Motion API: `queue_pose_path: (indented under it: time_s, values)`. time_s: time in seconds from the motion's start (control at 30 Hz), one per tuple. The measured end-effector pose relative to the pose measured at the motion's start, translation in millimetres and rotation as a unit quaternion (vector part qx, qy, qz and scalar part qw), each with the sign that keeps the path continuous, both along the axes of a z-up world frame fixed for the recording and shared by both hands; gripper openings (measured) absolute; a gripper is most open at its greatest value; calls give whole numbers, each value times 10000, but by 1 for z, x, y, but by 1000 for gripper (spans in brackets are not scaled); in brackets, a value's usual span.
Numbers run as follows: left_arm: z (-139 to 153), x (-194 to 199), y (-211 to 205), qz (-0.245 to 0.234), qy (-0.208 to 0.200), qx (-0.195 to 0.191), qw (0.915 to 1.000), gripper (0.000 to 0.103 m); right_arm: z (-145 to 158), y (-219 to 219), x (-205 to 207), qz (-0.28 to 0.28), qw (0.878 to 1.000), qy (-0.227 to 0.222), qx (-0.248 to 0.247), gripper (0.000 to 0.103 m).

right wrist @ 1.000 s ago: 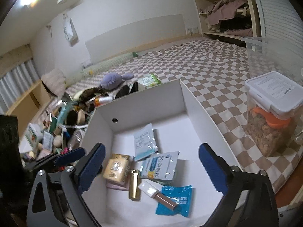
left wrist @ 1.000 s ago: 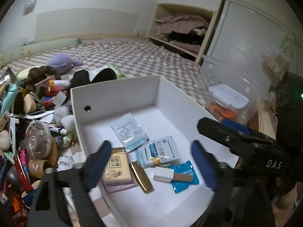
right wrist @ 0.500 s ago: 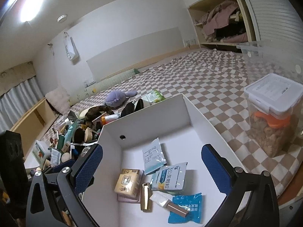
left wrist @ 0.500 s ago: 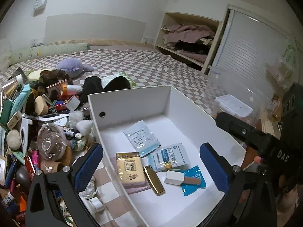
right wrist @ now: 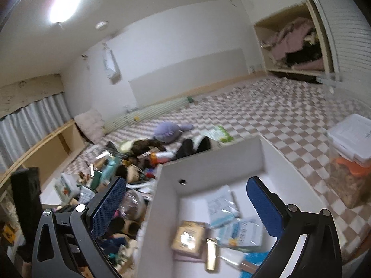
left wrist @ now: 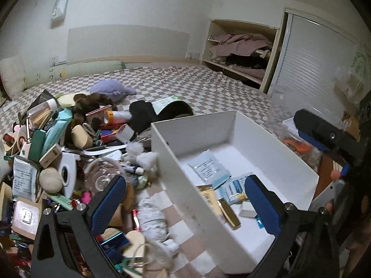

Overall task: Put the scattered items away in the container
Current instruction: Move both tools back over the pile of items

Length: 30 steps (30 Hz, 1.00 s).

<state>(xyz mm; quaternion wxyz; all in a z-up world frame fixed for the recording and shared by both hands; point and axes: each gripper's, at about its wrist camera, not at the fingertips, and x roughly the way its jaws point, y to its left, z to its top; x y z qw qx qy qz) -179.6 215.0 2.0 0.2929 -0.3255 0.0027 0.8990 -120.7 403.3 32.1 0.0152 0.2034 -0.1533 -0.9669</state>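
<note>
A white open box (left wrist: 273,155) (right wrist: 208,164) lies on the checkered bed. Inside it are pale blue sachets (left wrist: 208,169) (right wrist: 220,201), a beige soap box (right wrist: 189,237), a gold tube (left wrist: 228,213) (right wrist: 212,253) and a white-capped stick (left wrist: 247,209). A heap of scattered items (left wrist: 58,150) (right wrist: 111,173) lies left of the box. My left gripper (left wrist: 185,205) is open and empty, straddling the box's left wall. My right gripper (right wrist: 186,208) is also open and empty, over the box's near left corner. The right gripper's body (left wrist: 329,136) shows at the right of the left wrist view.
A purple plush toy (left wrist: 109,89) (right wrist: 171,131) and a black garment (left wrist: 150,113) lie behind the heap. A clear lidded food container (right wrist: 350,159) stands right of the box. An open wardrobe (left wrist: 243,53) holds clothes at the back right. A white fluffy item (left wrist: 151,220) lies beside the box.
Both grippers have swung left and up away from the box interior; the heap fills more of both views. The right wrist view is blurred by motion. Both stay open and empty.
</note>
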Motion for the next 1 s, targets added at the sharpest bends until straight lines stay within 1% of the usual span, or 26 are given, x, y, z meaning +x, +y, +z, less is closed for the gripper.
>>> queue_pose_path:
  time_s: [0.13,0.27,0.33,0.4,0.5,0.6,0.83,1.0]
  values:
    - [3,-3,-18,64,97,-182,9998,103,5,-23,-8,255,9996,71,102,103]
    - [6,-3,-38,70,206,-244,9995,103,6,-44,-17,514,9986,66,115,103]
    - [8,-1,-51,240,494,-280,9981,103,6,-54,-22,644,9978,63,122,103]
    - [7,-2,-63,323,608,-356,9970,103,6,-65,-27,773,9969,60,129,103]
    - [2,-9,-80,406,472,-535,9966,103,7,-80,-34,967,9952,56,139,103]
    - [-4,-18,-98,480,248,-460,9975,103,8,-95,-41,1160,9931,52,149,103]
    - [-14,-32,-136,823,147,-564,9949,103,-1,-128,-68,1388,9899,-154,235,103]
    - [-23,-45,-175,1157,5,-438,9923,103,-13,-151,-93,1398,9894,-291,259,103]
